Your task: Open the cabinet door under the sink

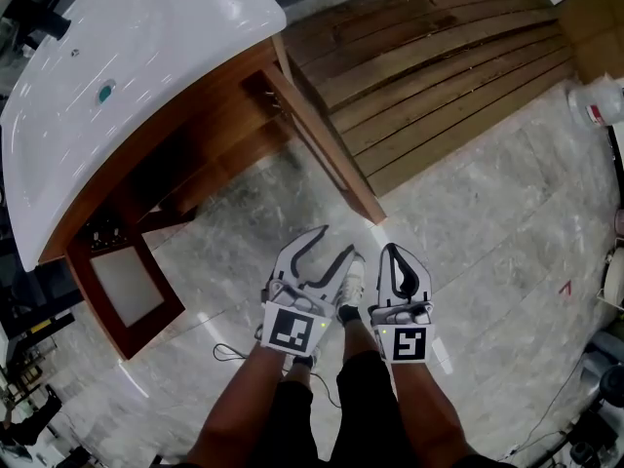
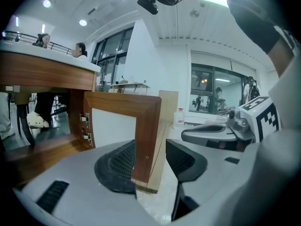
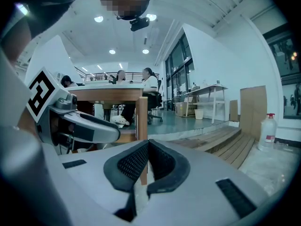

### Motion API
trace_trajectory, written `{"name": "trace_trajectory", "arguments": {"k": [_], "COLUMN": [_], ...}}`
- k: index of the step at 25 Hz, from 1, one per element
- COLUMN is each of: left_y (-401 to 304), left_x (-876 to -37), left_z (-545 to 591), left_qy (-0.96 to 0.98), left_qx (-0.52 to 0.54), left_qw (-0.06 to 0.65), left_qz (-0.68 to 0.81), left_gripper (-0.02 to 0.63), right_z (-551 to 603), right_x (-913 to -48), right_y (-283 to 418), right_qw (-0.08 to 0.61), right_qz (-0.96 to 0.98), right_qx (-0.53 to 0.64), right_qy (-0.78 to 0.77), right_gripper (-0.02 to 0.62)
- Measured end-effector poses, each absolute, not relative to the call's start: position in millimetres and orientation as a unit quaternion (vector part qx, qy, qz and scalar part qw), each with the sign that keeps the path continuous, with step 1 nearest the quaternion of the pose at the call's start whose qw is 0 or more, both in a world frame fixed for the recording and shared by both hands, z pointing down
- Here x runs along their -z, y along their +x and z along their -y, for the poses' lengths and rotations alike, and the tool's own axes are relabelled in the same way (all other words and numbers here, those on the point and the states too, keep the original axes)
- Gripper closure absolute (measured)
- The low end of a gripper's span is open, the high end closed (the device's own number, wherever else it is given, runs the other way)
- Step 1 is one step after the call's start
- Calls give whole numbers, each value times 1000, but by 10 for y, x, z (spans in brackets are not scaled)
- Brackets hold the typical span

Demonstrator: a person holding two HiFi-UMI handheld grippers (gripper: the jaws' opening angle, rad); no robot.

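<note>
A white sink [image 1: 117,66] tops a wooden cabinet [image 1: 210,130] at the upper left of the head view. Both cabinet doors stand swung open. The right door [image 1: 327,144] reaches out across the floor, and the left door [image 1: 127,286] with its white panel lies at the lower left. My left gripper [image 1: 336,242] is open just short of the right door's free end, without touching it. In the left gripper view that door [image 2: 146,126] shows edge-on beyond the open left gripper [image 2: 150,147]. My right gripper [image 1: 393,253] is beside the left one, shut and empty. In its own view, the right gripper [image 3: 148,142] has the door edge [image 3: 142,112] behind it.
Wooden planks [image 1: 439,66] cover the floor past the right door, with a cardboard box [image 1: 595,18] and a white bottle [image 1: 600,105] at the far right. A thin cable [image 1: 229,351] lies on the marble floor by my feet. People sit at tables in the background.
</note>
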State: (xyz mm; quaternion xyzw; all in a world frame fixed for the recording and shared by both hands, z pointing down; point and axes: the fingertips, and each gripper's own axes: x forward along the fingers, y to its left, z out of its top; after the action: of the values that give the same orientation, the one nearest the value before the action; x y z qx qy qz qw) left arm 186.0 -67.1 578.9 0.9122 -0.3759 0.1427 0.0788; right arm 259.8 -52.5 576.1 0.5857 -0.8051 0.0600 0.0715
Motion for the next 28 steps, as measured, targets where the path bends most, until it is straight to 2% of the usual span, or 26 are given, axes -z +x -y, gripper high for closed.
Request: {"name": "trace_trajectory", "arguments": {"k": [6, 8, 17, 22, 28], "left_y": [1737, 1667, 1203, 716, 175], "left_x": [-5513, -5315, -4264, -3792, -3294], "left_z": [646, 588, 317, 202, -229], "left_qy": [911, 910, 886, 848, 822], "left_qx": [-131, -127, -84, -38, -37], "left_qw": [69, 66, 50, 73, 108], "left_qz": [384, 390, 453, 523, 558], "left_gripper": [420, 449, 502, 569, 583], "right_z": [517, 468, 191, 136, -103], "right_x": [-5511, -5309, -4306, -3790, -3095], "right_y": [2452, 2354, 1828, 1458, 927], "right_qw": [65, 58, 36, 20, -2], "right_qz": [818, 827, 872, 890, 907], "right_qx": [-54, -47, -38, -32, -25], "right_qy": [569, 557, 486, 455, 421], "right_gripper": [575, 575, 575, 575, 575]}}
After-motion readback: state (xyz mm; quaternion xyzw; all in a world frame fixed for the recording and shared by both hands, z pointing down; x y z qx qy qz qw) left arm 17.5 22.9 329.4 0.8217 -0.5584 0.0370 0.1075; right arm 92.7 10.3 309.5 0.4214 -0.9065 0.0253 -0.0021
